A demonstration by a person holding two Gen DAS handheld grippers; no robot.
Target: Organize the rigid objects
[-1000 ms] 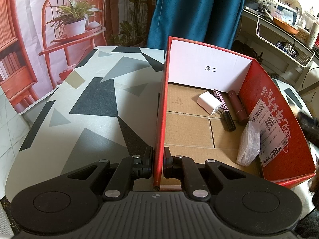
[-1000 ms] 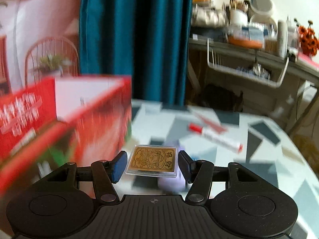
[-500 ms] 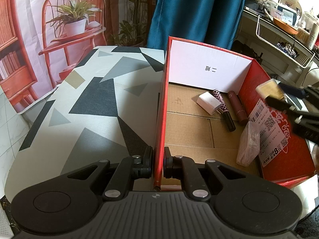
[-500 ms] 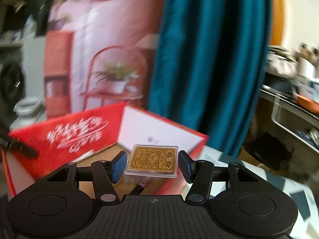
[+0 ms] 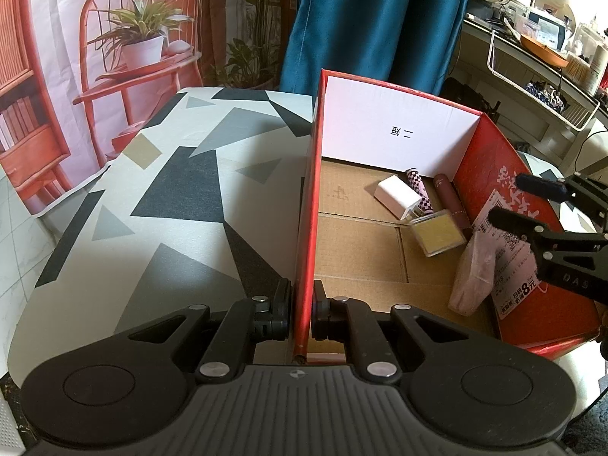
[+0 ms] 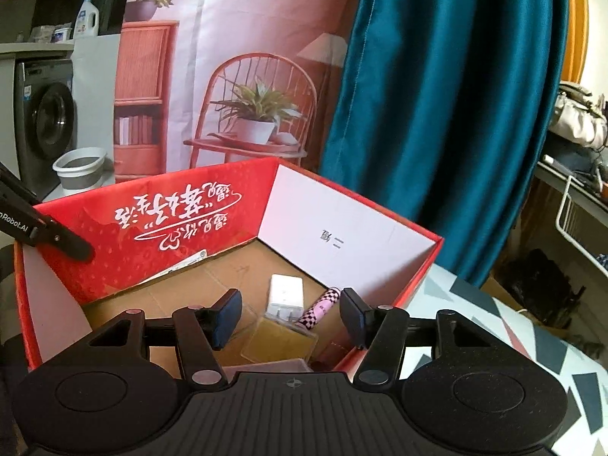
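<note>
While the red cardboard box [image 5: 497, 174] is sitting at centre right of the left wrist view, its contents are lying as follows.
Table: the grey, black and white patterned tabletop [image 5: 182, 197] is filling the left half of the frame, with the box standing on it.
White charger: the white plug adapter [image 5: 395, 196] is lying near the far white wall, just beside the checkered tube [image 5: 418, 190].
Dark red tube: a lipstick-like tube [image 5: 450, 199] is lying along the red right wall.
Gold card case: the clear case with the gold card [image 5: 440, 232] is resting tilted on the box floor, leaning over the charger and the checkered tube, at centre right of the frame.
Clear bag: a small plastic packet [image 5: 475, 273] is leaning against the labelled right wall.
Left gripper: the left gripper [image 5: 302, 309] is pinching the near left wall of the box, jaws almost fully together on the cardboard.
Right gripper: the right gripper [image 6: 290, 313] is hovering over the box's right wall, jaws opening and standing moderately wide; the gold card case [image 6: 281, 342] is lying below them, free of both pads.
Obstruction: the box's right wall is standing between the right gripper's body and the contents.
</note>
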